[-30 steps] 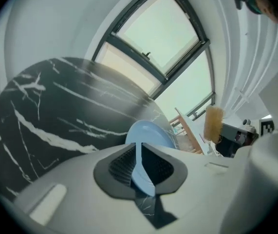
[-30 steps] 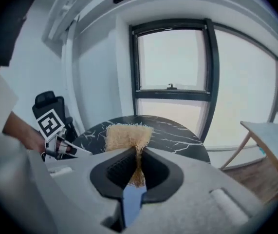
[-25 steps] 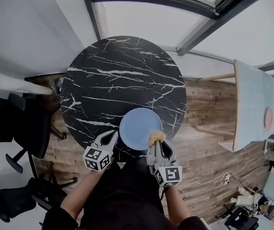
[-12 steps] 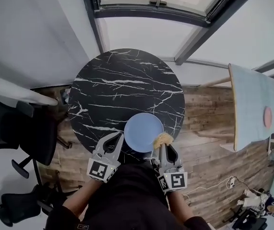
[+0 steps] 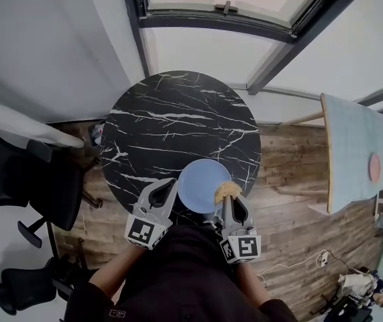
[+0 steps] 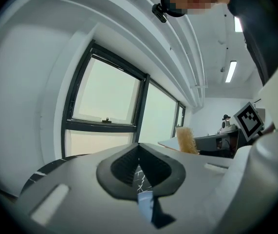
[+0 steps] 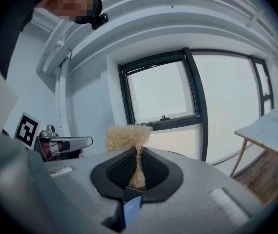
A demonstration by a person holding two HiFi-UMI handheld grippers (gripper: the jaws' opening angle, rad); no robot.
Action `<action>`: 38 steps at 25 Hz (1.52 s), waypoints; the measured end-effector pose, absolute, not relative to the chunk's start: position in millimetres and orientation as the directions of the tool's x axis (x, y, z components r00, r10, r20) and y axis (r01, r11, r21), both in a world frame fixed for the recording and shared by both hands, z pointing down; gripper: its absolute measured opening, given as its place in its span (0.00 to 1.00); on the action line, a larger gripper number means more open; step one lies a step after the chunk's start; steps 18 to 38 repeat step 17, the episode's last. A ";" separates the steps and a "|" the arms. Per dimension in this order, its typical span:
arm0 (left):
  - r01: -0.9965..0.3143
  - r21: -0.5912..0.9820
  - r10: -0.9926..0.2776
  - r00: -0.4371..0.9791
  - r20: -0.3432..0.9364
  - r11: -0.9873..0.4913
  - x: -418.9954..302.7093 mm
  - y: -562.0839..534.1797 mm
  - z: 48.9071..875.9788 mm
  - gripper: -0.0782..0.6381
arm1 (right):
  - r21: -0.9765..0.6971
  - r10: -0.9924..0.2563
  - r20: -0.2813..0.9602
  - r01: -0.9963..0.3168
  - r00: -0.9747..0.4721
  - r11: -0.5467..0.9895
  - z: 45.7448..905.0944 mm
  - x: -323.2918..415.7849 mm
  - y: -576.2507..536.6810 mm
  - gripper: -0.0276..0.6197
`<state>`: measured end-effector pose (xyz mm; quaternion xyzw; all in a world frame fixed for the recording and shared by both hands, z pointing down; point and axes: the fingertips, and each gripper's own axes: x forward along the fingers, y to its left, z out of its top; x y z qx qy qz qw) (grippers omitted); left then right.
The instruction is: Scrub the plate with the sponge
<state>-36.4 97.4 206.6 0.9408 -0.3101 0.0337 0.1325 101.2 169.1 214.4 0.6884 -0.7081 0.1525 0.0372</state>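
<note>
In the head view, both grippers are held close in front of the person's body and are pointed away from it, toward the round black marble table. The left gripper is angled inward. Its tips are set just beside the near left rim of the blue plate. In the left gripper view, the left gripper's jaws are seen pressed together at the tips, and nothing is pinched between them.

The right gripper is held nearly straight ahead, with its tips at the plate's near right rim. In the right gripper view, the right gripper's jaws are clamped on the tan fibrous sponge. The sponge is squeezed thin between the pads, and a wider tuft is left standing out beyond the tips. Its long axis is laid along the jaws and is directed away from the person.

From above, the sponge is seen over the plate's right rim, but contact cannot be told. The plate is laid flat near the table's near edge.
</note>
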 end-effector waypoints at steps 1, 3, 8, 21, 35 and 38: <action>-0.589 0.228 -0.572 0.808 0.143 -0.775 -36.4 98.3 206.8 0.11 | -0.164 -0.964 0.261 -0.986 -0.051 0.008 214.9 100.8 169.7 0.08; -0.585 0.228 -0.568 0.811 0.143 -0.778 -36.2 100.5 208.4 0.11 | -0.163 -0.964 0.261 -0.987 -0.053 0.011 214.8 99.9 170.8 0.08; -0.573 0.225 -0.555 0.819 0.143 -0.788 -32.7 105.5 211.2 0.11 | -0.150 -0.963 0.264 -0.988 -0.056 0.016 212.1 97.9 172.8 0.08; -0.572 0.232 -0.549 0.820 0.159 -0.787 -29.5 112.1 211.5 0.11 | -0.150 -0.969 0.241 -0.988 -0.060 0.024 207.9 98.5 178.2 0.08; -0.572 0.232 -0.549 0.820 0.159 -0.787 -29.5 112.1 211.5 0.11 | -0.150 -0.969 0.241 -0.988 -0.060 0.024 207.9 98.5 178.2 0.08; -0.572 0.232 -0.549 0.820 0.159 -0.787 -29.5 112.1 211.5 0.11 | -0.150 -0.969 0.241 -0.988 -0.060 0.024 207.9 98.5 178.2 0.08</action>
